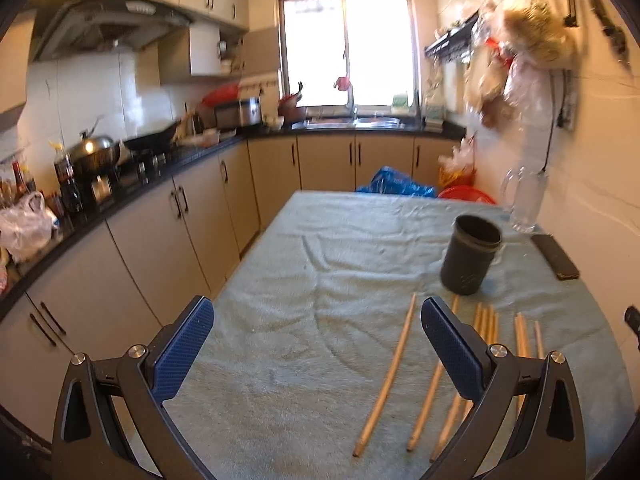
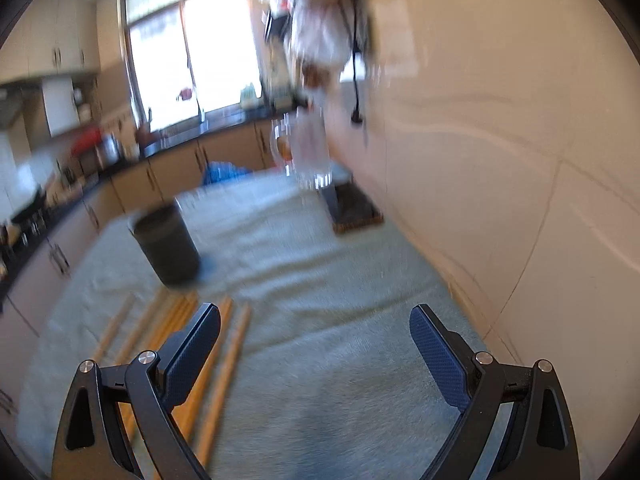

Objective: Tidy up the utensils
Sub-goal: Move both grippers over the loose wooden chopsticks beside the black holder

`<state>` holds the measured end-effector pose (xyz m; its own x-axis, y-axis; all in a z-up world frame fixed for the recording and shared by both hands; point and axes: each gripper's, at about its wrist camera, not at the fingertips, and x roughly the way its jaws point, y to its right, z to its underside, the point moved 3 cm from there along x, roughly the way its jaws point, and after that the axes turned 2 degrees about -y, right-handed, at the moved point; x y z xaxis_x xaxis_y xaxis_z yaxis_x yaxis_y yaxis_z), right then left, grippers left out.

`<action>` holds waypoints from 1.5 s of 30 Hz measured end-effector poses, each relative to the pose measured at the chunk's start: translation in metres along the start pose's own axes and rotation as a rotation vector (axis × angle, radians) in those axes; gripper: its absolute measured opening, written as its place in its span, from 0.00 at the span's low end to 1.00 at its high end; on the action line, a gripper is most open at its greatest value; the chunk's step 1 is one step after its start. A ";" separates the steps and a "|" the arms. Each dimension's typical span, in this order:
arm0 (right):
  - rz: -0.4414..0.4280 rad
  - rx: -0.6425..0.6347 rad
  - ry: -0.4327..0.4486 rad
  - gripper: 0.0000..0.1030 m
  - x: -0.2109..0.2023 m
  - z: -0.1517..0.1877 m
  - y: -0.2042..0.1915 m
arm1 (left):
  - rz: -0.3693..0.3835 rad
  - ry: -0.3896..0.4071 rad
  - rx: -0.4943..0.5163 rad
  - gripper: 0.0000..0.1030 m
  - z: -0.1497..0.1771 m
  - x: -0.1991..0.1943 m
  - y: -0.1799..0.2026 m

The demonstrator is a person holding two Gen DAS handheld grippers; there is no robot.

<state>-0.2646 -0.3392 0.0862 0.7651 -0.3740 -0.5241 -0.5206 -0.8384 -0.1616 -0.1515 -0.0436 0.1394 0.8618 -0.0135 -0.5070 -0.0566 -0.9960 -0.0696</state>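
Several wooden chopsticks (image 1: 386, 376) lie side by side on a grey-green cloth (image 1: 304, 280), in front of an upright dark cylindrical holder (image 1: 470, 256). My left gripper (image 1: 318, 316) is open and empty, above the cloth just left of the chopsticks; its right finger overlaps some of them. In the blurred right wrist view, the chopsticks (image 2: 226, 368) lie at lower left and the holder (image 2: 168, 248) stands behind them. My right gripper (image 2: 316, 328) is open and empty, to the right of the chopsticks.
A clear glass pitcher (image 1: 524, 196) and a dark phone (image 1: 556, 256) sit at the table's far right by the wall. In the right wrist view the pitcher (image 2: 310, 152) stands beside a dark tray (image 2: 354, 206). Kitchen counter and cabinets (image 1: 160, 208) run along the left.
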 end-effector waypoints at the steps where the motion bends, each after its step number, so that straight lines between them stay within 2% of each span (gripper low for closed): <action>1: 0.006 0.004 0.041 0.95 -0.013 -0.001 -0.004 | -0.005 0.013 0.004 1.00 0.000 -0.007 0.000; 6: 0.013 -0.019 0.135 0.95 -0.050 0.003 -0.017 | -0.015 0.039 0.022 1.00 0.004 -0.035 -0.001; 15: 0.019 -0.023 0.233 1.00 -0.087 0.002 -0.023 | -0.021 0.026 0.009 1.00 0.012 -0.048 -0.010; 21: 0.089 -0.037 0.303 1.00 -0.100 0.000 -0.024 | -0.017 0.019 0.011 1.00 0.016 -0.047 -0.012; 23: 0.112 -0.055 0.279 1.00 -0.095 0.001 -0.025 | -0.010 0.011 0.007 1.00 0.017 -0.045 -0.013; 28: 0.101 -0.075 0.233 1.00 -0.087 0.003 -0.031 | -0.013 -0.011 0.013 1.00 0.017 -0.038 -0.014; 32: 0.085 -0.074 0.232 1.00 -0.084 0.002 -0.035 | -0.014 -0.031 0.018 1.00 0.017 -0.030 -0.015; 45: 0.025 -0.069 0.129 1.00 -0.055 0.010 -0.048 | 0.004 -0.102 0.020 1.00 0.022 -0.002 -0.018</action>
<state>-0.2853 -0.2744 0.1146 0.7966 -0.4393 -0.4152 -0.5163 -0.8517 -0.0894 -0.1637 -0.0242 0.1231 0.8059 -0.0072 -0.5920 -0.0709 -0.9939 -0.0844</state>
